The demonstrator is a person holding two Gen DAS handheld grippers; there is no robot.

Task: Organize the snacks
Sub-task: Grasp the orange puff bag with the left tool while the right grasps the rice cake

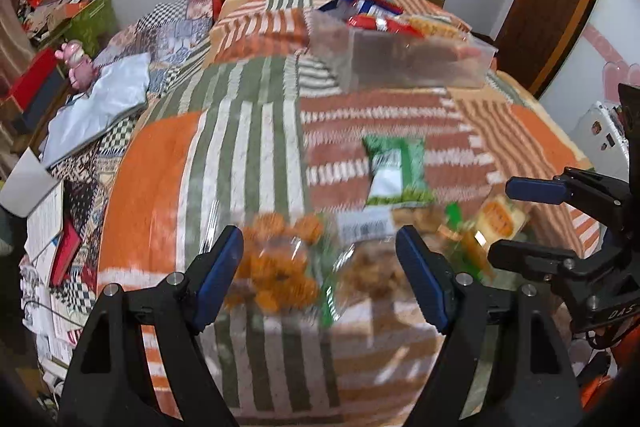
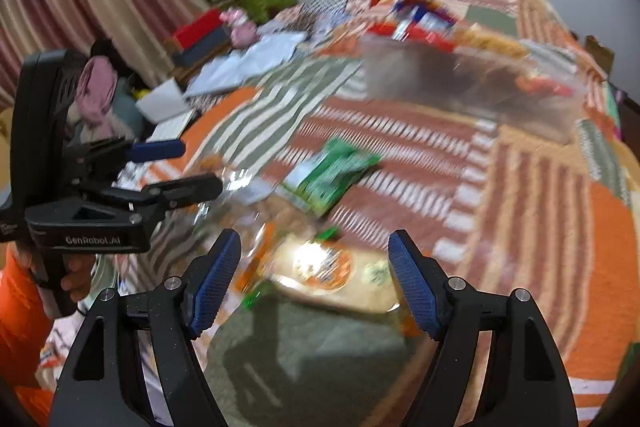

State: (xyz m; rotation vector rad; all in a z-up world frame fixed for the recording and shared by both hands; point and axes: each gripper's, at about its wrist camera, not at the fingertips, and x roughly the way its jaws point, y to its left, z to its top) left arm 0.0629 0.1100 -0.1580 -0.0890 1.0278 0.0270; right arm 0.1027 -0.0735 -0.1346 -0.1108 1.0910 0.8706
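Crinkly clear snack bags (image 1: 288, 267) on woven striped blanket (image 1: 256, 155), both claws agape

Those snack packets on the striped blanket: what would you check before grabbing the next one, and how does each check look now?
1. Left gripper open: ok, jaws spread wide.
2. Right gripper open: ok, jaws wide, nothing between them.
3. Clear packets under the left gripper: ok, though blurred.
4. Green packet lying apart on the blanket: ok.
5. Clear box ready at the far end: ok, snacks already inside.
6. Grippers clear of each other: cannot tell, they are close together.
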